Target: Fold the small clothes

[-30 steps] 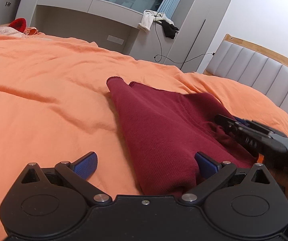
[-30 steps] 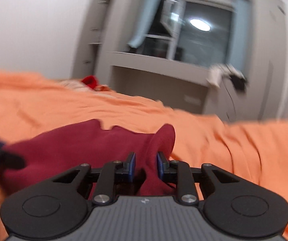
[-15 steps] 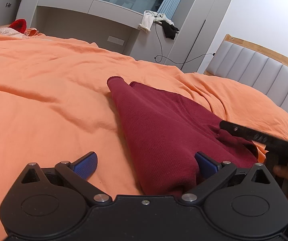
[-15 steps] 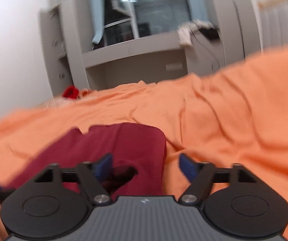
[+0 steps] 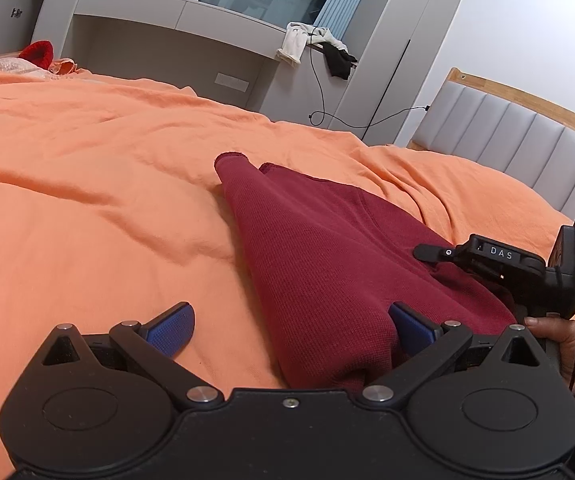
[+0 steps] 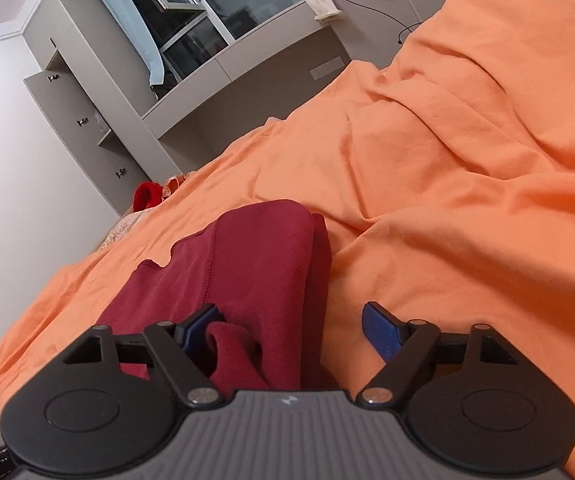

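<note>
**Both grippers spread over folded maroon garment**

Left gripper (image 5: 291,330): low and level, fingers wide apart, the near end of the maroon garment (image 5: 327,264) lying between them.
Right gripper (image 6: 293,326): tilted, fingers apart, straddling the garment's edge; its body, seen from the left wrist, is lettered "DAS" (image 5: 501,255).
Garment: folded lengthwise on the orange duvet (image 5: 87,200).
Beyond: grey padded headboard (image 5: 519,148).
</note>
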`<action>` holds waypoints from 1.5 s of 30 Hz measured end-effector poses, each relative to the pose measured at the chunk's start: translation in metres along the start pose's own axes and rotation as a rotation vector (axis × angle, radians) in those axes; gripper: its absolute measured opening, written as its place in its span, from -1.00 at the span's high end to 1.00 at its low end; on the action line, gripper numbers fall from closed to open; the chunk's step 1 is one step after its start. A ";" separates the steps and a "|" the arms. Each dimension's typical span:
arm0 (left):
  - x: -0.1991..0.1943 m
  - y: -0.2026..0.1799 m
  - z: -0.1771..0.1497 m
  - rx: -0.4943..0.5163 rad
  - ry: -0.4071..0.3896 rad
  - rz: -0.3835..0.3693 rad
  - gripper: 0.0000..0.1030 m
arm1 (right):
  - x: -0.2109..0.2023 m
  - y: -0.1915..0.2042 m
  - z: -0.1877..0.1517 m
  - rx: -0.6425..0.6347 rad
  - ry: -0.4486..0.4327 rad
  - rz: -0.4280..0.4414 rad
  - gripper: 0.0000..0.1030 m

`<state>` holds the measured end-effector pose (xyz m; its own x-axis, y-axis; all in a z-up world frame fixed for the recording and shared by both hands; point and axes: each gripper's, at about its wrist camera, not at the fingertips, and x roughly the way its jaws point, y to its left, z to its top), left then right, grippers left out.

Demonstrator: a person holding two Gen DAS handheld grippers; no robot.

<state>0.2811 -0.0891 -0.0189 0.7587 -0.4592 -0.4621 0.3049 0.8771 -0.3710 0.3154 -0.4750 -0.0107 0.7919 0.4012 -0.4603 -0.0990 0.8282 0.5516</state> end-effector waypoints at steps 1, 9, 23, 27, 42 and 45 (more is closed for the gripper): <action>0.000 0.000 0.000 -0.001 0.000 -0.001 -0.99 | 0.000 -0.001 -0.001 0.003 0.000 0.001 -0.60; 0.000 0.000 0.000 0.000 0.000 0.000 -0.99 | 0.002 -0.001 0.000 0.026 0.005 0.028 -0.70; -0.001 0.000 0.000 0.001 -0.005 -0.003 -0.99 | 0.023 -0.030 0.012 0.249 0.023 0.112 -0.22; -0.001 0.000 0.000 0.001 -0.005 -0.002 -0.99 | 0.022 -0.018 0.008 0.167 0.017 0.077 -0.04; -0.002 0.000 0.000 0.002 -0.005 -0.002 -0.99 | 0.020 0.098 -0.042 -0.723 -0.100 -0.262 0.43; -0.002 0.000 0.000 0.002 -0.005 -0.002 -0.99 | 0.023 0.106 -0.050 -0.774 -0.107 -0.293 0.43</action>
<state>0.2798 -0.0884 -0.0185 0.7612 -0.4599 -0.4573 0.3075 0.8768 -0.3698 0.2934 -0.3587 0.0026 0.8993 0.1211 -0.4202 -0.2354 0.9438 -0.2319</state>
